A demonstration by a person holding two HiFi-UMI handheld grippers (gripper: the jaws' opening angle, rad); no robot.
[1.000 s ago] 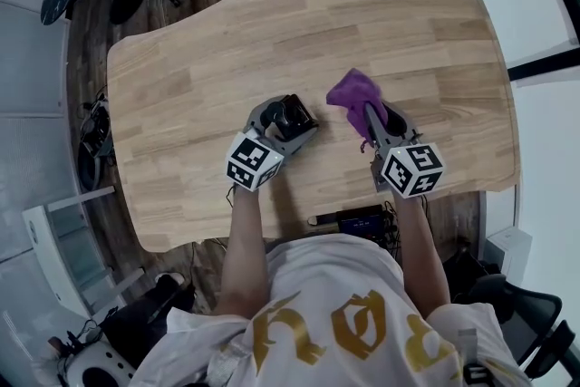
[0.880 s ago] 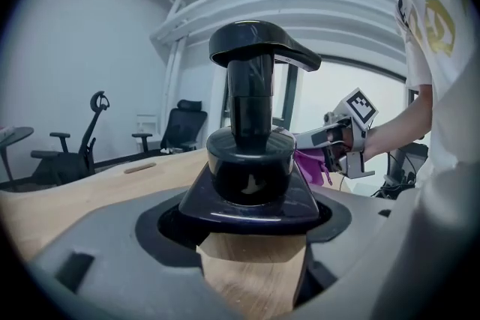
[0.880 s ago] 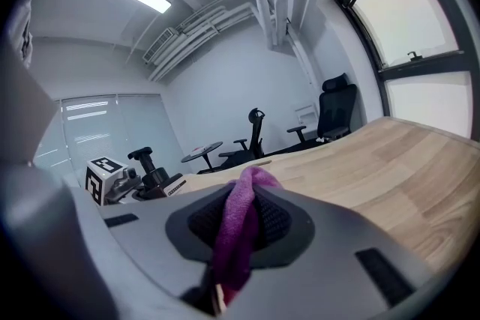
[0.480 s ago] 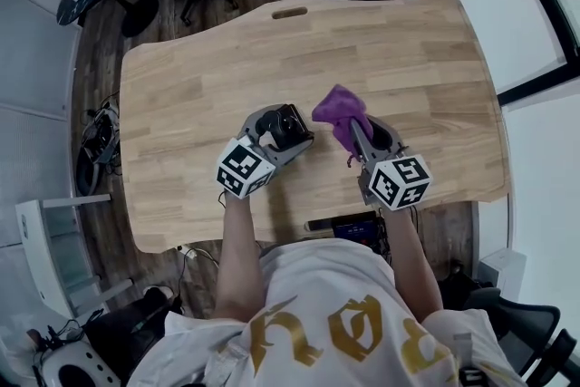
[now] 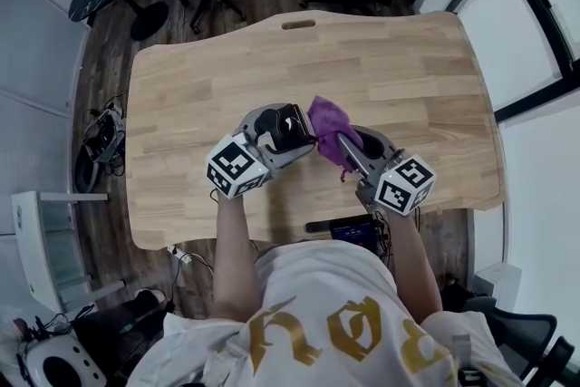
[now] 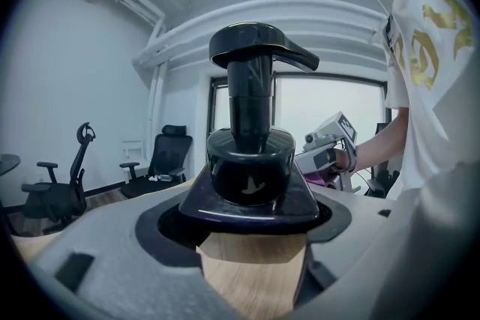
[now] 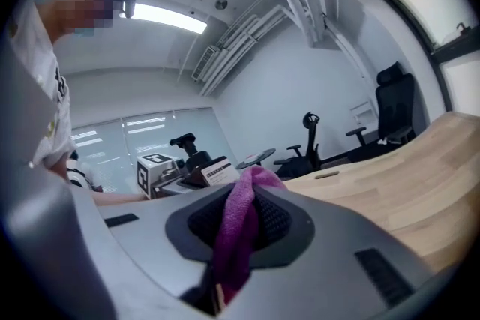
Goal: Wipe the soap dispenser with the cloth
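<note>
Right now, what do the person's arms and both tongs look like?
The left tongs and right tongs are moulded grey shells, each carrying a white cube of black square markers. Both forearms are uncovered; the white T-shirt bears gold lettering.

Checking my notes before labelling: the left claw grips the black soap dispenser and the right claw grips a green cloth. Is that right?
Not quite: the cloth in the right claw is purple, not green; the right gripper view shows it. The rest holds.

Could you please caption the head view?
Left gripper grips black soap dispenser; right gripper holds purple cloth beside it over wooden table.
</note>
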